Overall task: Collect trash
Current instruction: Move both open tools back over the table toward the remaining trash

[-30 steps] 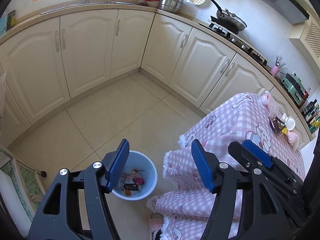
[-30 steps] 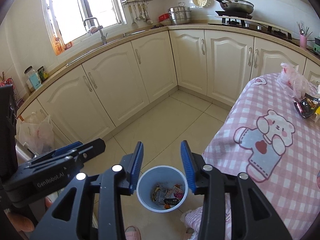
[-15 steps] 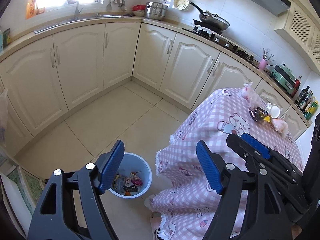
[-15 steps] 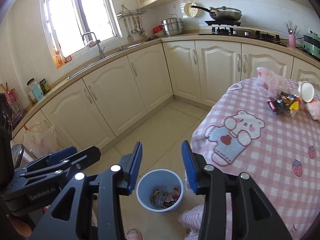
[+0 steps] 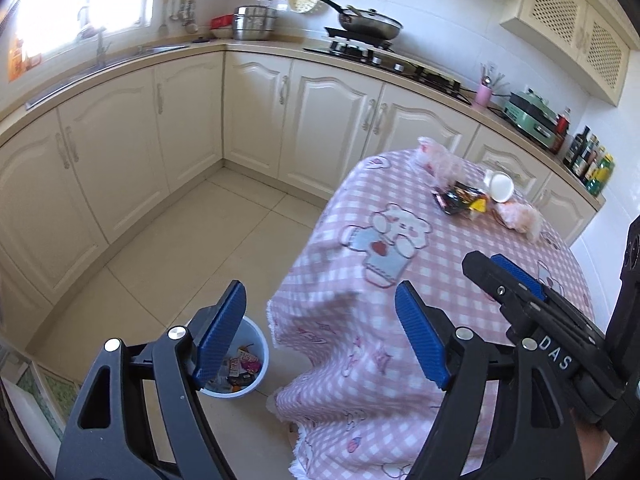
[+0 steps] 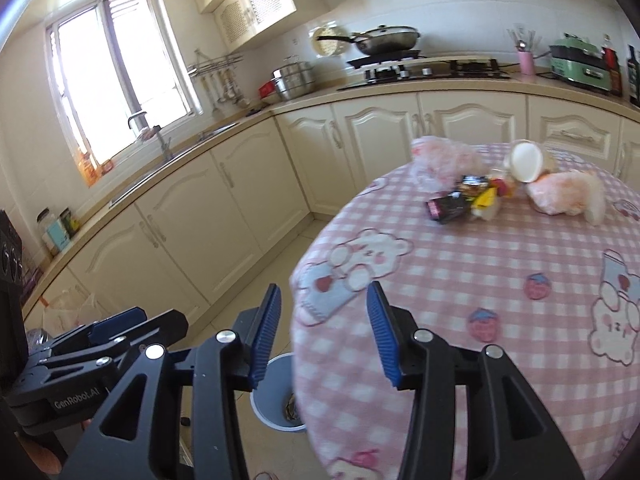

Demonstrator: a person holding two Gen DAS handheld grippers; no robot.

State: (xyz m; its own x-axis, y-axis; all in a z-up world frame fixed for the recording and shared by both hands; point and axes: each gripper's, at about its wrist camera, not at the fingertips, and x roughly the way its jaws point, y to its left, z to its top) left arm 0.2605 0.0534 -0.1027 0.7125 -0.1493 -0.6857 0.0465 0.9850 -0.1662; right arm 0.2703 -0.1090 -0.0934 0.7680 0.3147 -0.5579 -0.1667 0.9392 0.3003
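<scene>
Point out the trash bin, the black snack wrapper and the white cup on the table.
trash bin [image 5: 256, 364], left wrist view, right rim.
black snack wrapper [image 6: 446, 209], right wrist view, middle of pack.
white cup [image 6: 525, 161], right wrist view, its round white end.

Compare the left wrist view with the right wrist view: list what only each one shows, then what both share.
Left only: the wrappers lying inside the bin, and the oil bottles at the counter's end.
Right only: the window in full, jars on the counter, and a plastic bag by the cabinets.
Both: the table, its trash pile, the pan, and both open, empty claws.
</scene>
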